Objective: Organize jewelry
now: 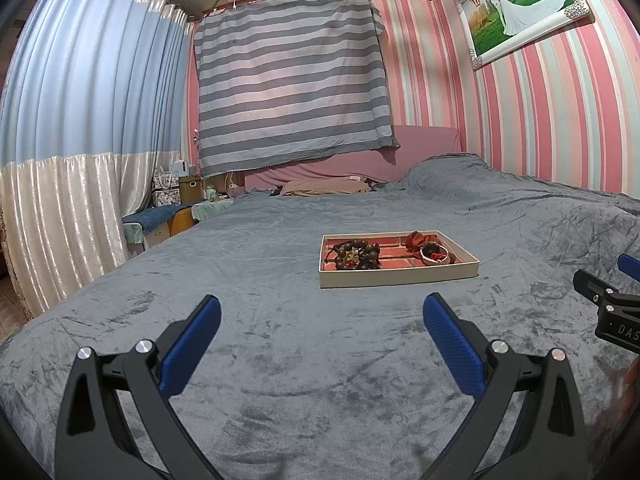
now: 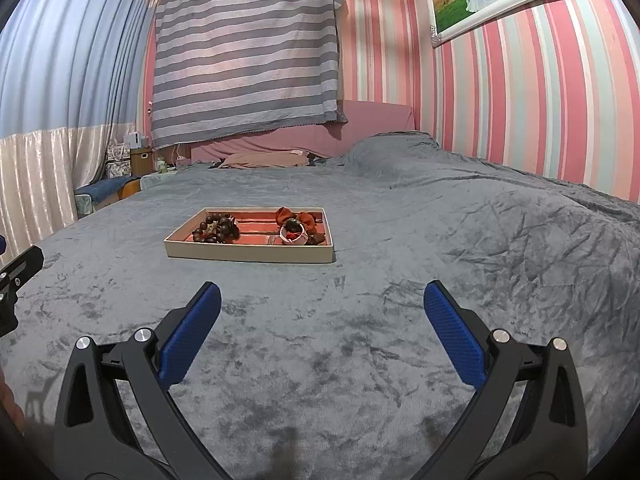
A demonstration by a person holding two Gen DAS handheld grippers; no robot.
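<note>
Grey bed [image 1: 280,360] carries a jewelry tray [image 1: 400,276], long axis crosswise; right gripper [image 2: 322,320] reads "DAS"; both grippers' jaws spread, left gripper [image 1: 322,324] too.

Each gripper, left gripper [image 1: 322,312] and right gripper [image 2: 322,300], has black plastic arms with triangular cutouts, silver round screw heads at the pivots, and ribbed blue pads [image 1: 454,350]. White letters "DAS" mark the housing at 3 o'clock.

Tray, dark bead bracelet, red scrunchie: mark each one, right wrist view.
tray [image 2: 248,255]: right wrist view, near cream wall.
dark bead bracelet [image 2: 216,230]: right wrist view, middle of the bead cluster.
red scrunchie [image 2: 306,218]: right wrist view, its right fold.
</note>
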